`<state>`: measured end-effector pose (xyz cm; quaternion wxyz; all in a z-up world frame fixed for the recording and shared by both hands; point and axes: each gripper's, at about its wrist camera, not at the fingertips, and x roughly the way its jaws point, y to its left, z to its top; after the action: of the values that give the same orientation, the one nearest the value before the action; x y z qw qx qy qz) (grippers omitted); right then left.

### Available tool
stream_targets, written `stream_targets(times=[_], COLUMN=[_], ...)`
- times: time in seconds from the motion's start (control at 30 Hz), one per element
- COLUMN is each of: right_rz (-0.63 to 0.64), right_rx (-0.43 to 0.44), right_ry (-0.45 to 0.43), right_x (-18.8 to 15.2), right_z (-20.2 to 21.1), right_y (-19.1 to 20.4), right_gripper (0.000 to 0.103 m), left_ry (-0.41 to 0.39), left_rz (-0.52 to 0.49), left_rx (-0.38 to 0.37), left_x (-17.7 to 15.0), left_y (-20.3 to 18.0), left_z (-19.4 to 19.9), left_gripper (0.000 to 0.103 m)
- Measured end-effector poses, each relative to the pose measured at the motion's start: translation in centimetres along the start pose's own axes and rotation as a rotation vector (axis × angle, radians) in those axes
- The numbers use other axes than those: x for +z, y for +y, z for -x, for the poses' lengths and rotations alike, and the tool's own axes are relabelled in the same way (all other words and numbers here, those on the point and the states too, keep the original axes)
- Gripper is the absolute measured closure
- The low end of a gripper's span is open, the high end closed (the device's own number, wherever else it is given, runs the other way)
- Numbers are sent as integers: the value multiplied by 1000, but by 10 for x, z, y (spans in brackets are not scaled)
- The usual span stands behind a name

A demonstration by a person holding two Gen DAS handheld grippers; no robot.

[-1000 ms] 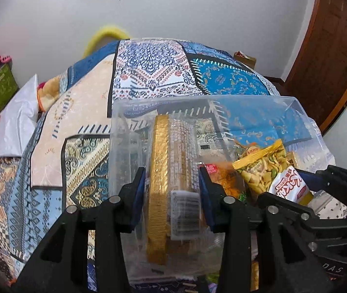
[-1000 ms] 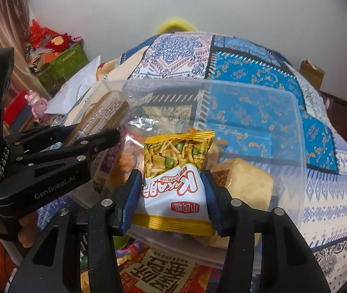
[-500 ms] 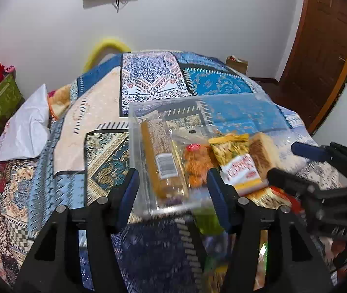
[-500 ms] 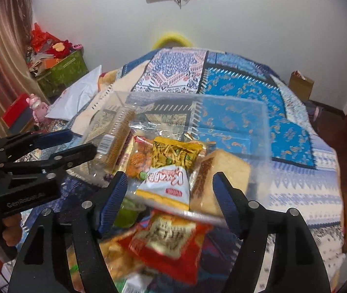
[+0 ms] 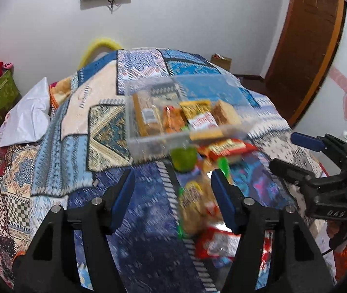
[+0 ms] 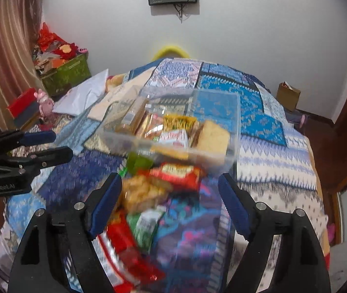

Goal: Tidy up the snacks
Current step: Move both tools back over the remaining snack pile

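Clear plastic bin (image 5: 134, 144) of upright snack packets on patchwork bedspread (image 5: 58, 151), loose packets (image 5: 198, 207) before it, left gripper (image 5: 173, 195) spread wide and empty; right-wrist view: same bin (image 6: 115, 144), red packet (image 6: 176, 173) near it, right gripper (image 6: 171, 205) wide, empty.

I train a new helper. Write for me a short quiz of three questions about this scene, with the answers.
1. True or false: the left gripper holds a snack.
2. Where does the clear box stand? A) on the floor B) on the bed C) on a shelf
3. Fill in: loose packets lie on the quilt between the box and the ____.

Key: 1 false, both grippers are open and empty, also the right gripper. 2 B. 3 grippers.
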<state>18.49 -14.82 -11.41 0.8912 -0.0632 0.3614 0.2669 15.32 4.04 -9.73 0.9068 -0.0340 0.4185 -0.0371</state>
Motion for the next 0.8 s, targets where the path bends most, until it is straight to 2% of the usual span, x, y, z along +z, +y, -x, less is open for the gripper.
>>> stream_targets(times=[0.37, 0.57, 0.7, 0.8], right_rz=[-43, -91, -92, -86], right_rx=[22, 47, 47, 54], right_ry=[67, 88, 94, 98], right_x=[-43, -50, -53, -53], right_z=[-2, -7, -10, -11], right_y=[-7, -16, -16, -14], right_gripper=[24, 24, 24, 24], left_ry=[62, 110, 99, 87], left_rz=[-5, 25, 30, 37], left_rx=[-98, -65, -5, -5], left_x=[-33, -31, -30, -31], left_y=[-37, -41, -40, -37], left_z=[-18, -52, -69, -73], left_gripper=[39, 39, 39, 42])
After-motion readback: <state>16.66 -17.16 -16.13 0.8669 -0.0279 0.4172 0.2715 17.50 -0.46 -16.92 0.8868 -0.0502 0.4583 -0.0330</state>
